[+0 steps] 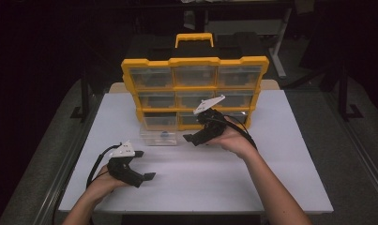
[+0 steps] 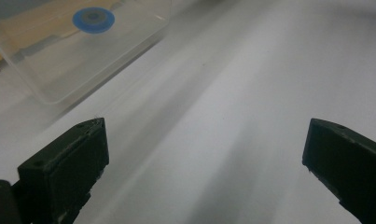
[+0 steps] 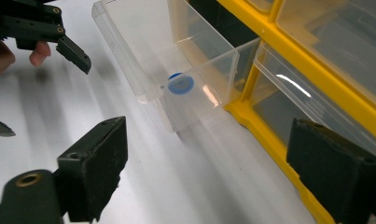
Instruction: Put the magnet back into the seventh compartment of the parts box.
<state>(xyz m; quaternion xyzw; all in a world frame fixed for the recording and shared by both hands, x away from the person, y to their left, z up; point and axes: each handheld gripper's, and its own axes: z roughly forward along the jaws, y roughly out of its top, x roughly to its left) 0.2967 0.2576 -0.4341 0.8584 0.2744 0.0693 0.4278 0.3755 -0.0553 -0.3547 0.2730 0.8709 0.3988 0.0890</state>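
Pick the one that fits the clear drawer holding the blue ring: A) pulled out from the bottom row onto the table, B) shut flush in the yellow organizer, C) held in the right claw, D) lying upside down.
A: the clear drawer sticks out open side up from the yellow organizer's bottom row, with the blue ring inside and both claws apart from it.

We see a white worktop (image 1: 271, 178) lit brightly from above while the room around it lies in deep shadow. Grey floor (image 1: 351, 154) flanks it on both sides, and dark metal frame legs (image 1: 85, 93) stand behind.
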